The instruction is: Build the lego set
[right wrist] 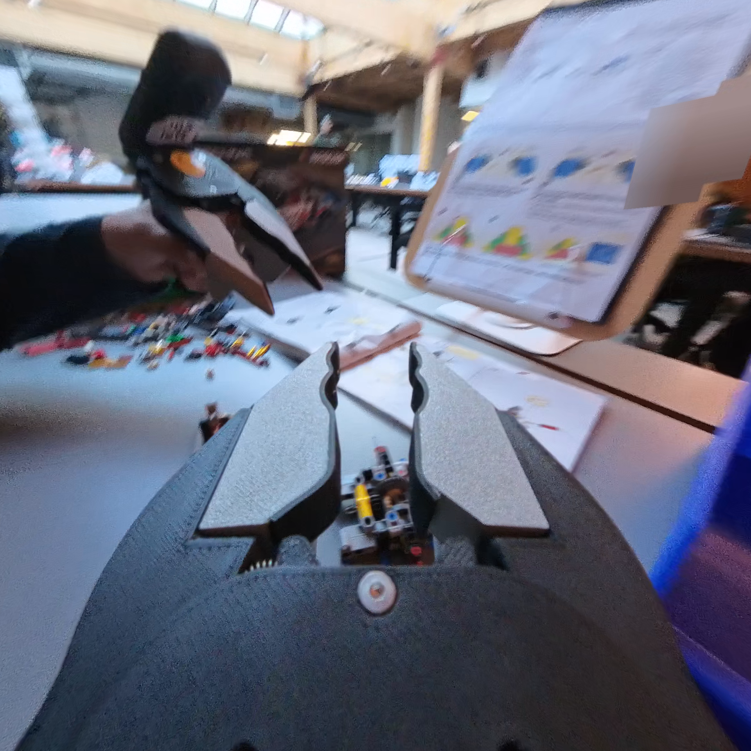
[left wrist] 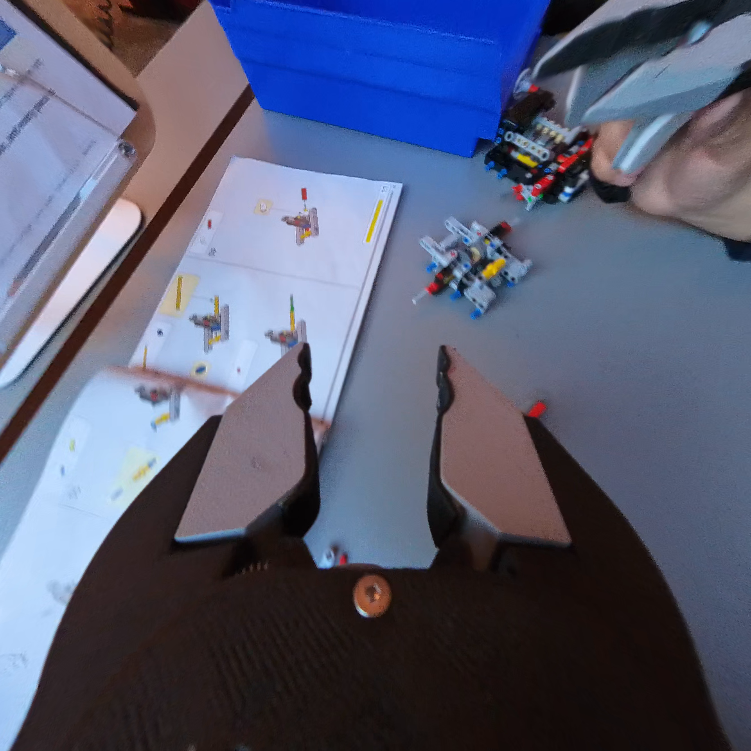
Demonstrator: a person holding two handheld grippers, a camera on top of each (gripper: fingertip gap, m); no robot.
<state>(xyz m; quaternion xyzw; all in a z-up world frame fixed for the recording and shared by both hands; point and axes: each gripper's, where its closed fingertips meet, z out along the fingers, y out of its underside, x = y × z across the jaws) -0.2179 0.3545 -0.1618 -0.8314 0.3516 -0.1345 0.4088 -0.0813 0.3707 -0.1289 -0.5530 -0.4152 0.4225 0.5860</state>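
1. Beside the booklet (left wrist: pixel 284 260), over bare table (left wrist: pixel 569 365): left gripper (left wrist: pixel 374 365) spread wide, nothing between the pads.
2. Right of the booklet: small model (left wrist: pixel 475 264), apart from both grippers.
3. Past the model, by the blue bin (left wrist: pixel 365 61): right gripper (right wrist: pixel 372 365) parted, empty, near the larger build (left wrist: pixel 540 158).

Grey desk (left wrist: pixel 609 365), wood-trimmed edge. Open hall behind: pale wooden beams (right wrist: pixel 365 24), skylight (right wrist: pixel 252 12), column (right wrist: pixel 430 113), more tables (right wrist: pixel 386 189), bright daylight.
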